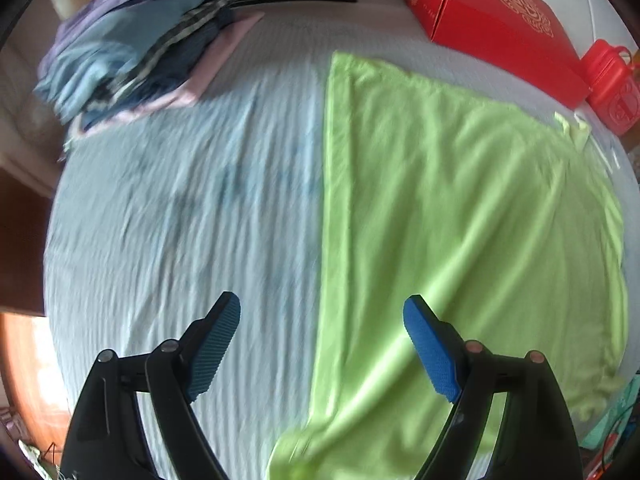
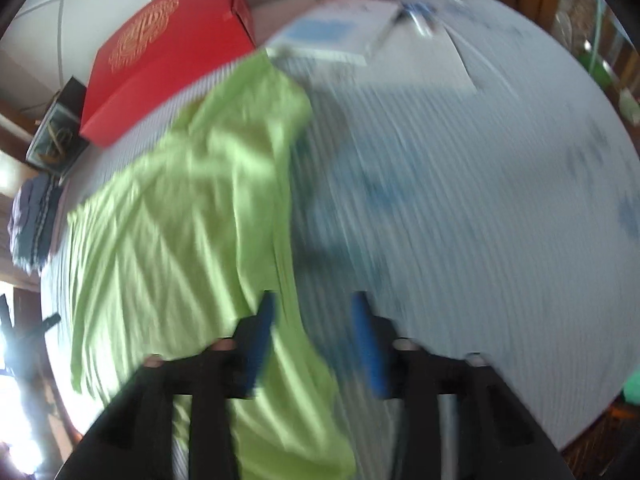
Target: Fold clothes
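A lime-green garment (image 1: 460, 216) lies spread flat on a pale blue striped sheet (image 1: 192, 220), folded along a straight left edge. My left gripper (image 1: 322, 320) hangs above that edge, jaws wide apart with nothing between the blue pads. In the right wrist view the same green garment (image 2: 180, 208) lies to the left, blurred by motion. My right gripper (image 2: 314, 312) stands open above the garment's right edge, and no cloth is pinched between its pads.
A stack of folded blue, purple and striped clothes (image 1: 132, 48) sits at the far left of the bed. A large red box (image 1: 492, 20) and a red container (image 1: 612, 84) lie at the far right. A white booklet (image 2: 336, 36) and papers lie beyond the garment.
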Demonstrator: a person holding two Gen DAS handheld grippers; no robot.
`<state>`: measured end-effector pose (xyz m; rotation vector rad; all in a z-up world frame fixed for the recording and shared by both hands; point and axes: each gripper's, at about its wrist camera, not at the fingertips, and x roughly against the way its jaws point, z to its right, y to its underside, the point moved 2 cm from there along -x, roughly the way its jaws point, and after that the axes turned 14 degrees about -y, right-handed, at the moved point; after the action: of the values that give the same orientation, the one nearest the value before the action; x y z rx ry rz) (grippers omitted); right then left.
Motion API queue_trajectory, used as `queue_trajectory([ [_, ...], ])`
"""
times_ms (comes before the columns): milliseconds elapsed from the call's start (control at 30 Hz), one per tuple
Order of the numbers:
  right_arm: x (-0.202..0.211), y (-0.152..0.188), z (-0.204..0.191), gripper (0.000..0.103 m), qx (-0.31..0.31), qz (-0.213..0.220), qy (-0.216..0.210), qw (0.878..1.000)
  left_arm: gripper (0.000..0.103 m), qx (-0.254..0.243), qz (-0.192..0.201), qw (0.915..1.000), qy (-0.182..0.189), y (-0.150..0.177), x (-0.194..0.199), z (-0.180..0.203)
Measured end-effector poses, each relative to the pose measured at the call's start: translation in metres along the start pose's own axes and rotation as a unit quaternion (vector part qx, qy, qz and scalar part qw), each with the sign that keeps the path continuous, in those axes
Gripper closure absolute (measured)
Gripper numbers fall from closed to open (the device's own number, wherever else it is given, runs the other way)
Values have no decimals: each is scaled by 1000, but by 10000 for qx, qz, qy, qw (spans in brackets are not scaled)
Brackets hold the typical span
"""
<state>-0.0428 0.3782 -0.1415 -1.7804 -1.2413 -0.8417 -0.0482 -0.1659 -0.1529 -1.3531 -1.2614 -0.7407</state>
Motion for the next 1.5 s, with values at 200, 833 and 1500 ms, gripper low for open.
queue_trajectory([
  [200,8,72,9,6,248,-202,-341,9989,19,214,-111,9995,-198,68,5,-18],
  [833,-14,194,-21,7,2028,-260,2,9789,3,904,149,9953,-323,149,-6,-22],
  [1500,14,-5,-75,79,1578,-177,-385,9866,97,173,186,9977,636,-7,41,4],
])
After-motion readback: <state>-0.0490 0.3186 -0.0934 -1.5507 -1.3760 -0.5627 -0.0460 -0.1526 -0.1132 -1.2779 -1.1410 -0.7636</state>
